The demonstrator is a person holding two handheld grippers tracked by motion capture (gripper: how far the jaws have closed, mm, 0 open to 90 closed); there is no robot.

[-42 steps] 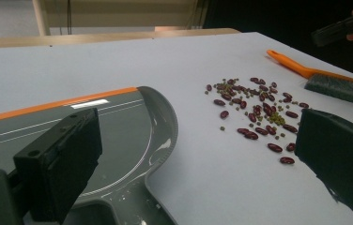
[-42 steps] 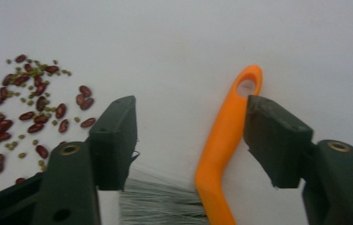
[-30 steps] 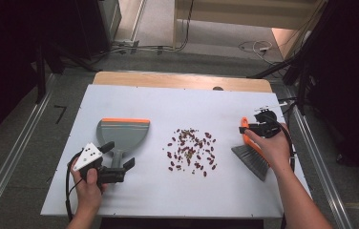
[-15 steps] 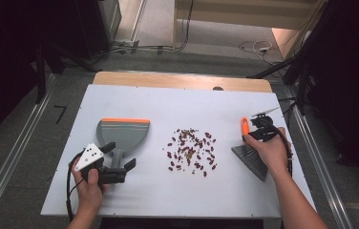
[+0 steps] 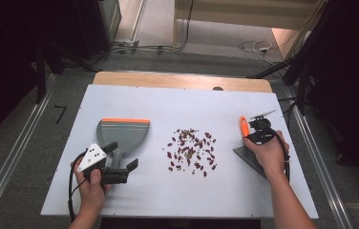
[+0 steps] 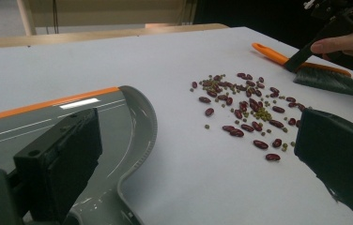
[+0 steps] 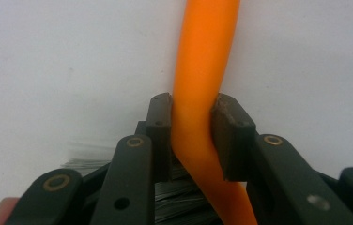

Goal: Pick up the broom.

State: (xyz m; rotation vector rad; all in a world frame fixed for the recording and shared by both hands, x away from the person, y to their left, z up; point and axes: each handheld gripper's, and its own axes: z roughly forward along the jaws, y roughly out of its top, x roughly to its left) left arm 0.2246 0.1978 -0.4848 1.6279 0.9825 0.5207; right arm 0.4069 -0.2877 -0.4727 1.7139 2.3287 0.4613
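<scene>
A grey dustpan point(image 5: 122, 131) with an orange front edge lies at the left of the white table point(image 5: 177, 102). My left gripper point(image 5: 121, 156) stands open at its handle point(image 6: 100, 206), which lies near the left jaw. Red and green beans point(image 5: 192, 150) are scattered in the middle of the table. At the right lies a brush with an orange handle point(image 5: 243, 126) and grey bristles point(image 5: 247, 156). My right gripper point(image 7: 193, 136) has just been closing and is shut on the orange handle point(image 7: 203, 70), with both pads pressed against it. The same gripper point(image 5: 256, 130) sits under the hand in the high view.
The table's far edge is a wooden strip point(image 5: 177, 81). Metal rails point(image 5: 15, 157) run along the floor on both sides, and cables point(image 5: 254, 46) lie on the floor beyond the table. Bare white surface lies between the beans and the dustpan.
My right gripper has come down a little onto the brush handle and closed on it. The left hand and the dustpan have stayed where they were.
</scene>
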